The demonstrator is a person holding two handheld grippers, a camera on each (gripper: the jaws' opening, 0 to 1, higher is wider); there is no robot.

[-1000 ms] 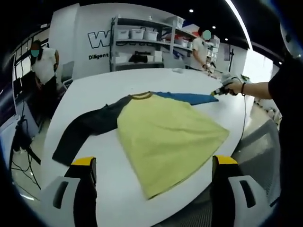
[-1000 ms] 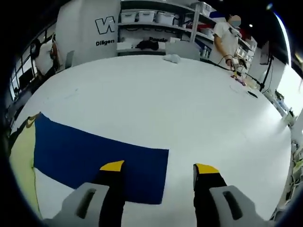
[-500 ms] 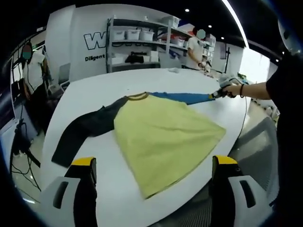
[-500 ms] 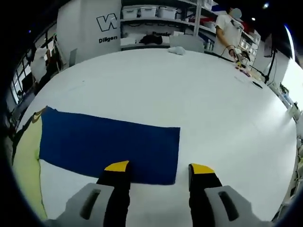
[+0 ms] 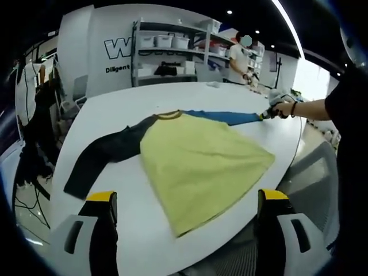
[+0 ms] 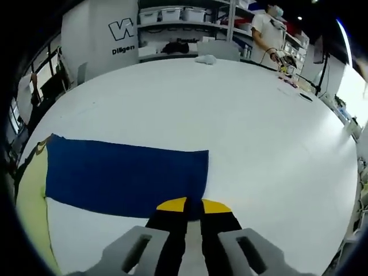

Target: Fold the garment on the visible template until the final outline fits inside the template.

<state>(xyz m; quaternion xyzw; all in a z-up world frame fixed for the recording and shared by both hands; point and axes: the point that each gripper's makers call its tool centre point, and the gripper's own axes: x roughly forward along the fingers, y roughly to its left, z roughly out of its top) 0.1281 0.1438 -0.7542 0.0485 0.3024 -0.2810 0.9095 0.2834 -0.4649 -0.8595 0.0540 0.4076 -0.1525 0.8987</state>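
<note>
Step in hand, sleeve fold: our right gripper point(image 6: 193, 202), jaws nearly pressed together and pinching the cuff edge of the royal-blue sleeve point(image 6: 123, 178), should lift low and carry it over the body. Our left gripper point(image 5: 184, 198) hangs spread, holding nothing. Item: yellow long-sleeved fabric shirt point(image 5: 201, 164), one sleeve dark, flat on the white oval table point(image 5: 109, 109).

My left gripper point(image 5: 187, 201) hovers with its fingers point(image 5: 102, 198) spread wide, gripping nothing; my right gripper point(image 6: 194, 205) has its fingers nearly touching, pinching the blue sleeve point(image 6: 123, 178) at its cuff edge; my right arm point(image 5: 313, 108) reaches outstretched.
</note>
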